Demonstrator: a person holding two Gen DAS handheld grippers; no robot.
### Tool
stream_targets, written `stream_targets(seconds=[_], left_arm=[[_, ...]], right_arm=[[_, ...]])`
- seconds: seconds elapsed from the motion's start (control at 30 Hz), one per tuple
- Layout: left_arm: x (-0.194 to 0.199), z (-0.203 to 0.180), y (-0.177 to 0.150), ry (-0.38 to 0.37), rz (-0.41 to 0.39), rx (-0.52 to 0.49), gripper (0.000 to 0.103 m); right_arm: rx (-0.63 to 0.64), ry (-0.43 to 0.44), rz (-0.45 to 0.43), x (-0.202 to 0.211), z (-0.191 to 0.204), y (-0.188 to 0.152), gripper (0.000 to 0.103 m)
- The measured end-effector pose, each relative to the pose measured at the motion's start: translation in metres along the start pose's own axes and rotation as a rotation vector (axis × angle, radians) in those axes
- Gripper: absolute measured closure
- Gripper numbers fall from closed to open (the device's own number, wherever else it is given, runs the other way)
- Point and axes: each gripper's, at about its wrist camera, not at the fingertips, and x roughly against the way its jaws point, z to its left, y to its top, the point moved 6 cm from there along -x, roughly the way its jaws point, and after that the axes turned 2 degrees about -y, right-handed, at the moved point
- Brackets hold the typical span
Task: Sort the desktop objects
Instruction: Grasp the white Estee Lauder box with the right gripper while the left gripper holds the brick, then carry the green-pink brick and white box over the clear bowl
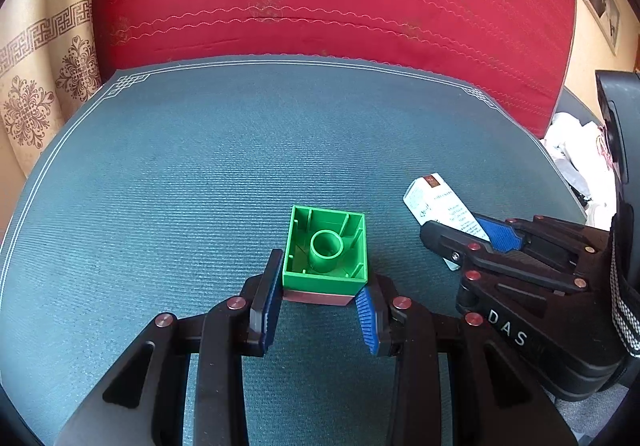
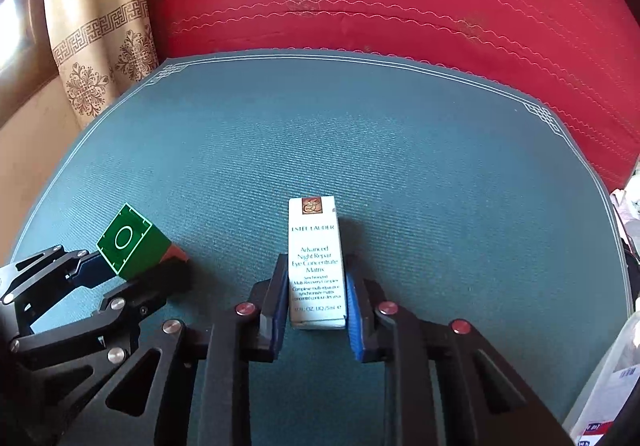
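The left gripper (image 1: 320, 310) is clenching a green toy brick (image 1: 326, 250), hollow underside facing the camera, with a reddish-brown piece (image 1: 316, 298) stuck to the face nearest the claw; both blue pads are pressing the brick's sides. Just to that claw's right, the right gripper (image 2: 316, 310) is grasping an Estée Lauder eye-cream carton (image 2: 317, 262) by its lower half, the box projecting forward beyond the fingertips. Both items are sitting low over the teal mat (image 2: 360, 146) (whether touching it or just lifted, I cannot tell). Judging by this, the pick-up step is ending and each hand is carrying its item toward a sorting spot. No bin shows ahead of either claw, so the next move is calling for finding a destination and keeping the two claws apart.
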Motion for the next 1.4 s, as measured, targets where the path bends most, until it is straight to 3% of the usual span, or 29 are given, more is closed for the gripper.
stream_targets(seconds=[0.5,0.7,0.97,1.4], left_arm=[[0.017,-0.05,-0.007,-0.033,-0.048,-0.138,0.067],[0.022,-0.062,-0.008,-0.045,-0.064,-0.174,0.067],[0.023,-0.058,-0.004,-0.032,-0.08,-0.183,0.067],[0.037,-0.046,-0.011,-0.04,-0.088,-0.187,0.067]], right_arm=[[-0.118,-0.022,-0.023,0.06,-0.027,-0.036,0.076],[-0.151,-0.017,0.004,0.068,-0.033,-0.058,0.076],[-0.133,-0.073,0.033,0.068,-0.04,-0.085,0.076],[-0.12,-0.109,0.027,0.056,-0.038,-0.071,0.075]])
